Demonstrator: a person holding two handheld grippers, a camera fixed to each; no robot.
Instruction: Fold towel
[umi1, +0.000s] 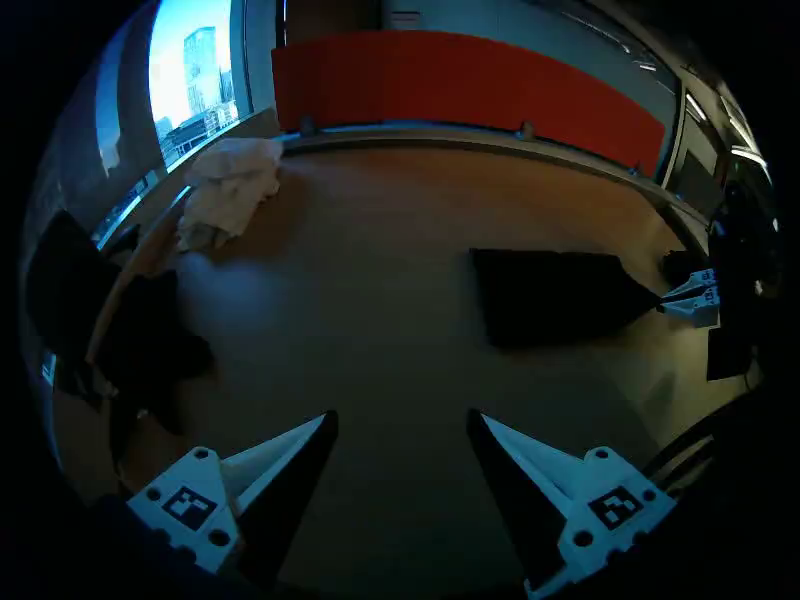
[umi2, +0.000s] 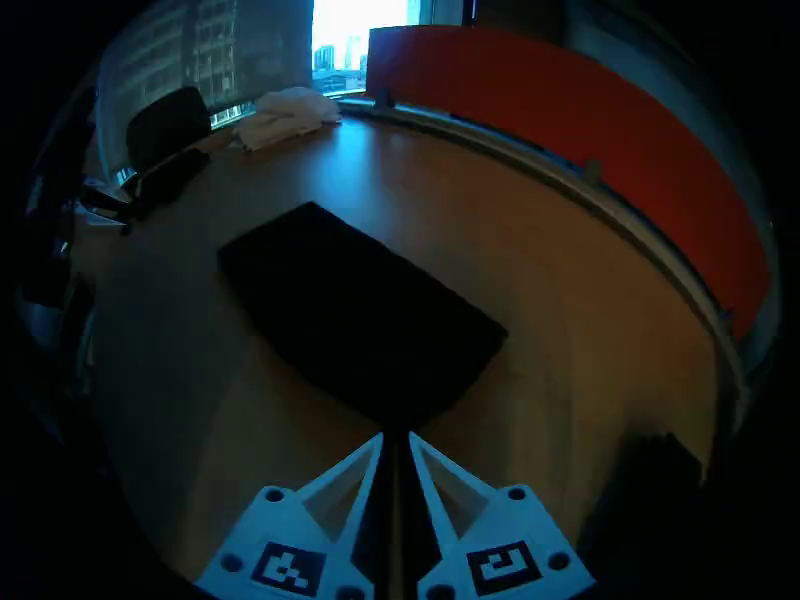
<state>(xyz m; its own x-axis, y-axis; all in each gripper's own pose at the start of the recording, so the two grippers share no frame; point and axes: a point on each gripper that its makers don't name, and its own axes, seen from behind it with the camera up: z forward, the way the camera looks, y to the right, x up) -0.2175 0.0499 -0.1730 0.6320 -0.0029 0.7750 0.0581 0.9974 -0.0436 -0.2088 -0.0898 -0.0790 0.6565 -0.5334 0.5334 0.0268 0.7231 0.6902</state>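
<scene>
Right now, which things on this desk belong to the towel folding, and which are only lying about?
For the job: dark towel; right tongs, shut on its corner; left tongs, open.
Lying about: pale crumpled cloth; black chair; red partition.

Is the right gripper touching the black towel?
Touching. The left gripper view shows a corner of the towel drawn to a point in the closed right gripper.

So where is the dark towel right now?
The dark towel lies flat on the wooden table, mid-frame in the right gripper view, its near corner pinched by the right gripper; the pale cloth pile sits far behind it.
</scene>
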